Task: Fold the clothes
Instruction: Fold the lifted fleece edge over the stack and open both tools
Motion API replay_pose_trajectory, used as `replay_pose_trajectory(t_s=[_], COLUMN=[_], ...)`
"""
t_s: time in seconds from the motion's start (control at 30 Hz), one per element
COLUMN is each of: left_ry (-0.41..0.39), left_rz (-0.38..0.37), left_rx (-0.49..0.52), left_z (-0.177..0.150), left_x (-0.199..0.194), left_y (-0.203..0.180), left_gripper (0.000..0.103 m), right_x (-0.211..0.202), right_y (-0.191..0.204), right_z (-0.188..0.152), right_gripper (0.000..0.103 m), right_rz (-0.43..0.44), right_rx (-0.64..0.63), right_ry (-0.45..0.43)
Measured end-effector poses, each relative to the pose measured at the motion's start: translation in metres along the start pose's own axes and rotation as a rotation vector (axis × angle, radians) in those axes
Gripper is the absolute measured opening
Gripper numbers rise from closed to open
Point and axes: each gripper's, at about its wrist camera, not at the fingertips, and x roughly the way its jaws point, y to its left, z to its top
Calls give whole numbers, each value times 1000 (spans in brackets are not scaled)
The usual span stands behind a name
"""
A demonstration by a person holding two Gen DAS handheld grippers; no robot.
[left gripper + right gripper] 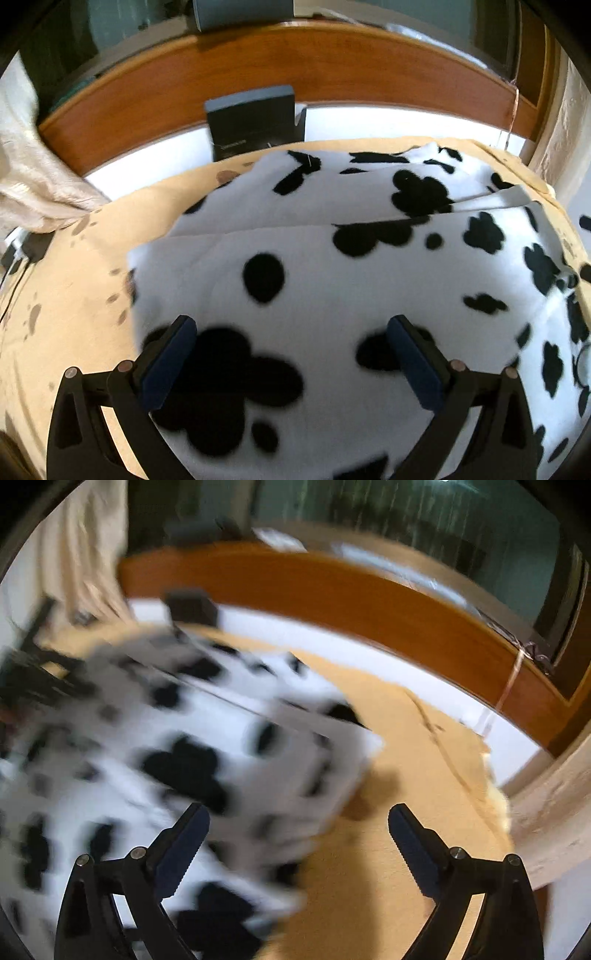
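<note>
A white fleece garment with black blotches [351, 266] lies spread on a tan cloth-covered surface [70, 295], with one layer folded over along a crease across its middle. My left gripper [291, 328] hovers open just above the garment's near part, nothing between its blue pads [168, 365]. In the blurred right wrist view the same garment [192, 760] fills the left half, its corner reaching toward the centre. My right gripper [299, 819] is open over the garment's right edge and the tan cloth [406, 760]; it holds nothing.
A dark box [255, 122] stands at the far side against a wooden board [295, 66]. A beige curtain [33, 177] hangs at the left, with dark cables and a plug [29, 247] below it. Another pale curtain [546, 812] borders the right.
</note>
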Motion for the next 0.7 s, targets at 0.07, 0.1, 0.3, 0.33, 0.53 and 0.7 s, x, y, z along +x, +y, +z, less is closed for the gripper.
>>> replay_pose_trajectory(t_s=[0.07,0.1,0.3,0.33,0.53,0.7], left_ry=[-1,-2,39,42,47,38], left_rz=[-7,-10,9,13,6,94], left_rx=[-4,-6,50,58,58,61], left_z=[-11,-16,-53,-57,-61,-70], left_x=[-15,-22,-34,-33,-30,-49], left_y=[-5,-7,-28,-30,-30,-36], left_gripper=[103,103,103,103,103,103], right_x=[-6,-6,16,16,16,-3], right_y=[22,35,83,83,81,81], right_z=[-6,-11,-51,-56,-65,-68], right_gripper=[99,99,101,102,102,102], right_rz=[90,124,210,207,196,155], right_rx=[-11,-32,-133,-146,-144,-92], right_ry=[1,17,190,178,165,198])
